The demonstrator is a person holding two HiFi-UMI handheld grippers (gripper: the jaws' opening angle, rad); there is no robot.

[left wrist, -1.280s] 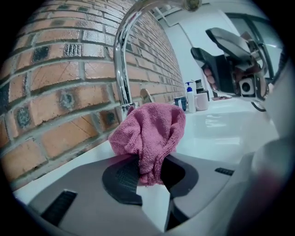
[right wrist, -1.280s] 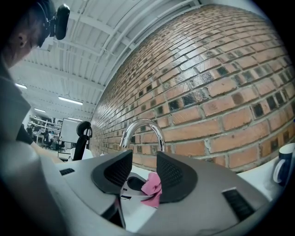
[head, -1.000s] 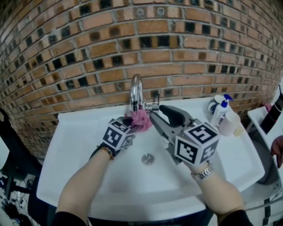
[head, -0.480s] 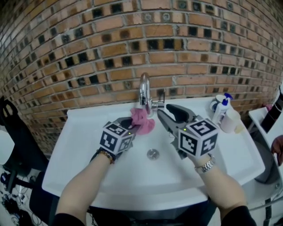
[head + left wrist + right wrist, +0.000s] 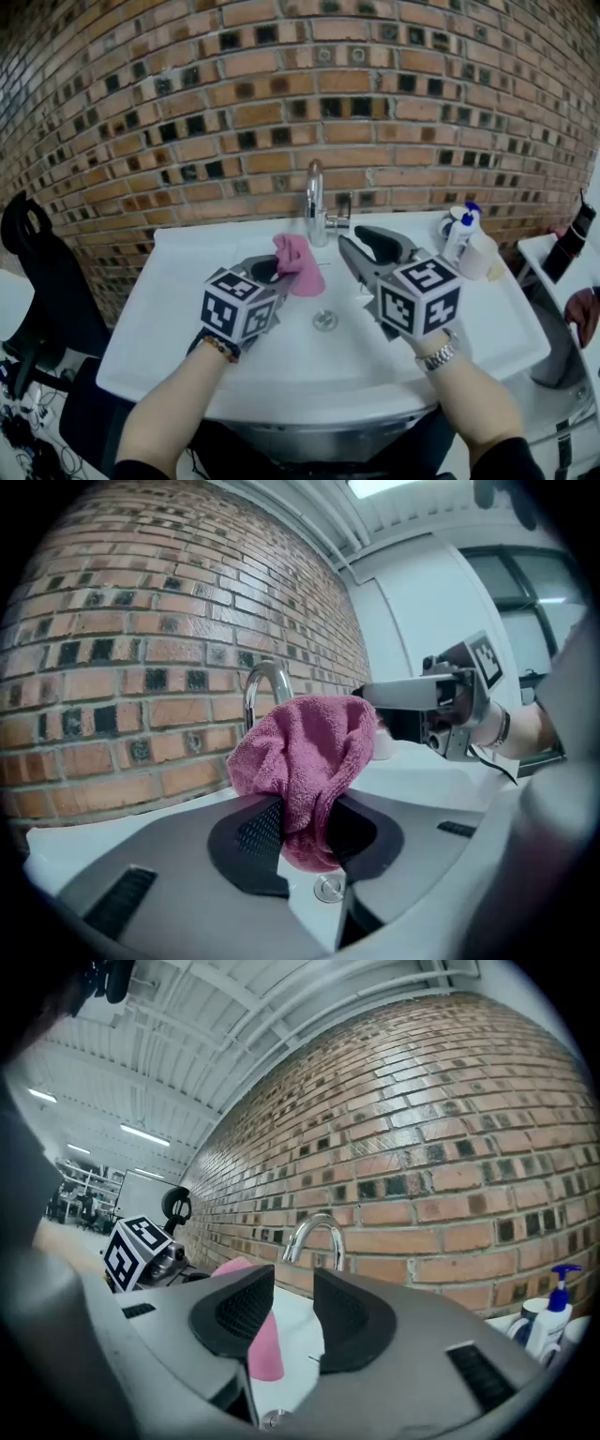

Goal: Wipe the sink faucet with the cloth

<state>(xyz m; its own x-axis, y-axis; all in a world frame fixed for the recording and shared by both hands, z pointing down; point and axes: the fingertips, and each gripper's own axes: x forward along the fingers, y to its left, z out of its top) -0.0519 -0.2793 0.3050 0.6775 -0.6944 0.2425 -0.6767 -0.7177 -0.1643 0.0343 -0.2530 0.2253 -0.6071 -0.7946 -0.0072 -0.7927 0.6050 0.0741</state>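
A chrome faucet [image 5: 315, 202] rises at the back of the white sink [image 5: 159, 309]. My left gripper [image 5: 272, 267] is shut on a pink cloth [image 5: 298, 262], which bunches up above its pads [image 5: 305, 761]. The cloth hangs a little in front of the faucet [image 5: 265, 682] and apart from it. My right gripper [image 5: 361, 239] hovers just right of the faucet [image 5: 314, 1232], pointing at the wall. Its jaws have just been closing but still stand open, with nothing between them. The cloth [image 5: 258, 1335] shows beyond them, off to the left.
A drain [image 5: 324, 321] sits in the basin below both grippers. A blue-topped pump bottle [image 5: 462, 232] and white containers [image 5: 483, 255] stand on the sink's back right corner. A brick wall [image 5: 281, 112] runs close behind the faucet. A black chair [image 5: 42, 281] stands at the left.
My left gripper has drawn the cloth back off the faucet, toward me and upward. The right gripper's jaws have narrowed and it has shifted slightly.
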